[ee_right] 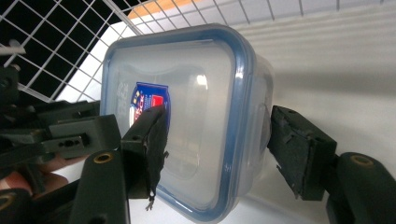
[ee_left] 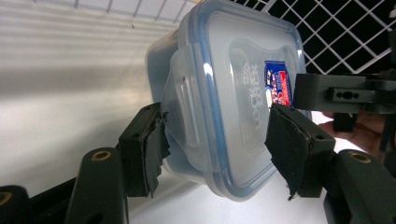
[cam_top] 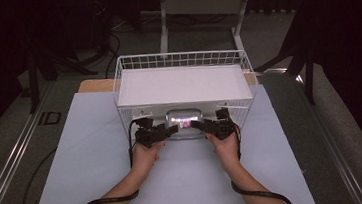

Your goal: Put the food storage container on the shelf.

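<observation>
Two grippers meet at a clear plastic food container [cam_top: 185, 122] with a blue-sealed lid, which stands on edge against the near wall of the white wire basket [cam_top: 181, 60], at six o'clock of it. Left gripper [cam_top: 171, 130] at nine o'clock of it straddles its side clasp, pads apparently just off it. Right gripper [cam_top: 197, 125] at three o'clock spans the rim; whether it pinches, I cannot tell.

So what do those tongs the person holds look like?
Both the left tongs and the right tongs are black, with brass-coloured rivets on the arms and frayed black pads on the jaws. A black cable loops past each bare forearm.
</observation>
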Action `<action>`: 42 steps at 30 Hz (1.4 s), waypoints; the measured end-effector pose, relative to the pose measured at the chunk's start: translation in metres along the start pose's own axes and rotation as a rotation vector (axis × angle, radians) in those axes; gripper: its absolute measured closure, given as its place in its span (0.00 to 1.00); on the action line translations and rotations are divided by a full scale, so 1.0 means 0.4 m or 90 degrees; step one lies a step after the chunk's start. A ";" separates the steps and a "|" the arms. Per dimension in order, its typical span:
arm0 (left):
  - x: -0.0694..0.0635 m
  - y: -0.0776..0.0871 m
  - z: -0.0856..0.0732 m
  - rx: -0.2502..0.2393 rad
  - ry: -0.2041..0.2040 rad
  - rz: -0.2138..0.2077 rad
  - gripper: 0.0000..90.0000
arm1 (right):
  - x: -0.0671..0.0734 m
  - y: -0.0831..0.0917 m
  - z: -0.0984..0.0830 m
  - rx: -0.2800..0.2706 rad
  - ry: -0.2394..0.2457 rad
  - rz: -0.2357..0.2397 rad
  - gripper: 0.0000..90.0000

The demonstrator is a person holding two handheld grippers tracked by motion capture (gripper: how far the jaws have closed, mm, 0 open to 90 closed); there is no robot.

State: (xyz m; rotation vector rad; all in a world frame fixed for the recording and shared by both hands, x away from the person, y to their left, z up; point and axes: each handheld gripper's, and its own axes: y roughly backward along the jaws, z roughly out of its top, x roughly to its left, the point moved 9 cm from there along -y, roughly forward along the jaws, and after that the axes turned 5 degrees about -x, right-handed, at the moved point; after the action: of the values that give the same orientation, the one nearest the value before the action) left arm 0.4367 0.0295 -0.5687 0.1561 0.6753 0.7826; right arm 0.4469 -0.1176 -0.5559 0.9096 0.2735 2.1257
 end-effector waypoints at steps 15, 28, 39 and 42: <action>0.013 -0.015 0.013 -0.009 0.012 0.007 0.42 | -0.004 -0.011 0.012 0.000 -0.012 -0.021 0.40; 0.029 -0.008 0.022 -0.022 -0.003 0.046 0.30 | 0.000 -0.024 0.014 -0.028 0.041 -0.019 0.37; -0.010 0.035 0.010 -0.052 -0.104 0.039 0.17 | 0.026 0.023 0.001 -0.041 0.076 -0.037 0.38; -0.022 0.063 -0.004 -0.046 -0.110 0.027 0.14 | 0.038 0.037 -0.015 -0.036 0.091 -0.032 0.45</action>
State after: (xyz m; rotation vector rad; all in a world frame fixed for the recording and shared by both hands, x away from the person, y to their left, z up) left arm 0.4160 0.0412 -0.5562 0.1713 0.4805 0.8233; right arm 0.4278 -0.1155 -0.5455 0.7124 0.3043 2.1436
